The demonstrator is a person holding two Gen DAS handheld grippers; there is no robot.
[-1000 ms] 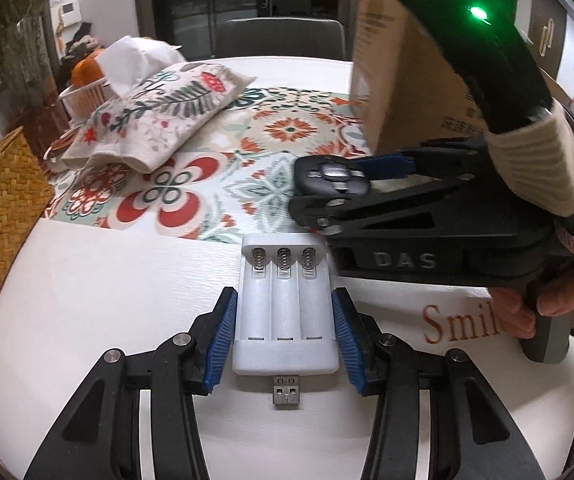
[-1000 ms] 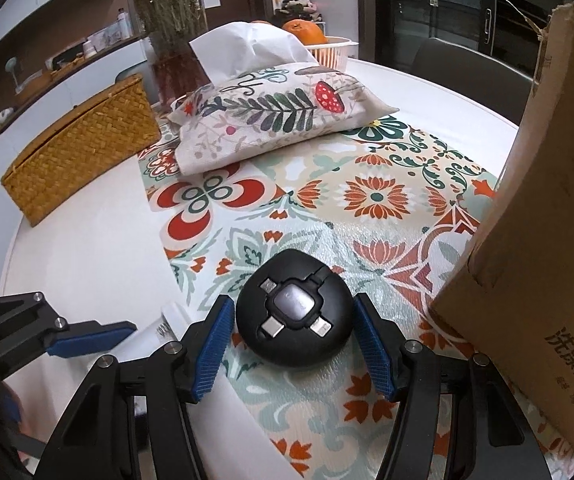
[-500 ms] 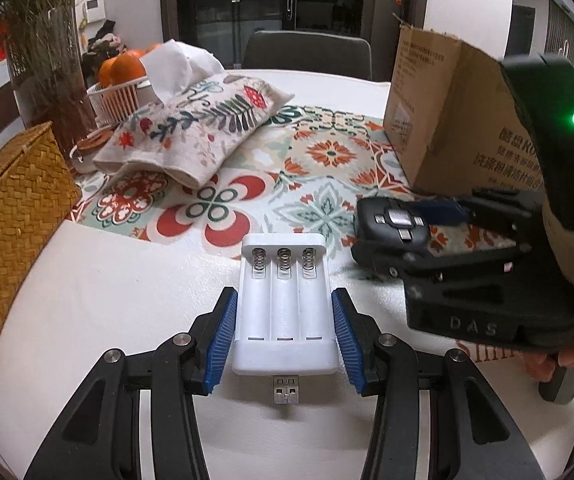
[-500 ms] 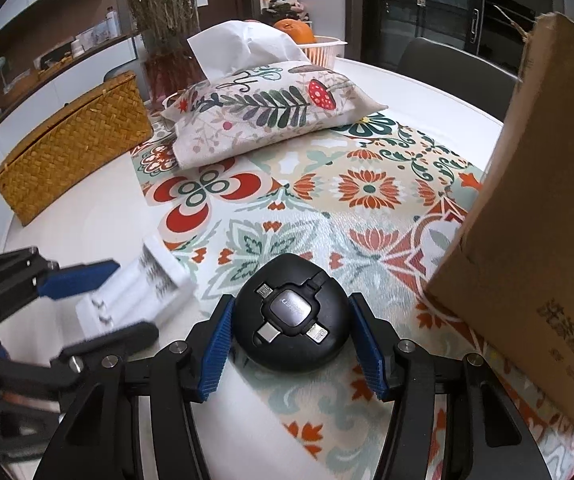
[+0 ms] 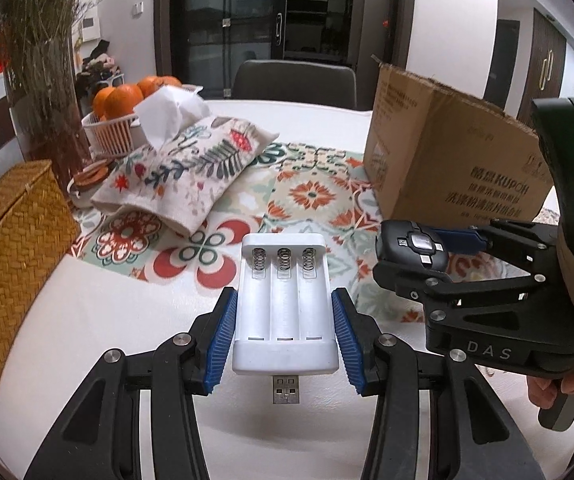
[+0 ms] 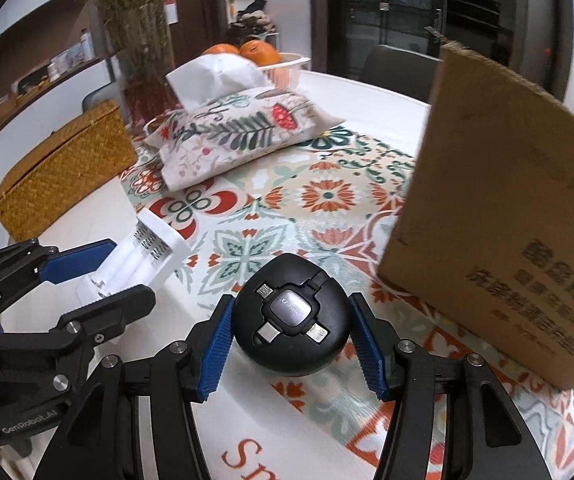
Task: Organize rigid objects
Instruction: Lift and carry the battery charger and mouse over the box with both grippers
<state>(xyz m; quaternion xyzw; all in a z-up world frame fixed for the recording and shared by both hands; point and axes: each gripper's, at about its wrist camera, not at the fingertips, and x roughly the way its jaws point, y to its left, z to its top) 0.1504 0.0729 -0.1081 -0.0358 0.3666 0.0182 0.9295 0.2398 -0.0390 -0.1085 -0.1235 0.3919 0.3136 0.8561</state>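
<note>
Left gripper (image 5: 285,338) clamped on white battery charger (image 5: 285,308), held above the table's (image 5: 87,320) white part beside the floral mat's (image 6: 287,208) edge. Right gripper (image 6: 293,338) clamped on black cable hub (image 6: 293,322), over the mat edge, near cardboard box (image 6: 507,220).

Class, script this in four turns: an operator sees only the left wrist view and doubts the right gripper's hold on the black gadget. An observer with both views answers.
Operator: Is the black gadget pinched from both sides?
Observer: Yes. The right gripper has a blue pad against each side of the round black cable hub.
Operator: Is anything printed on the table near it?
Observer: Yes, red lettering on the white table, low in the right wrist view between the gripper's arms.
</note>
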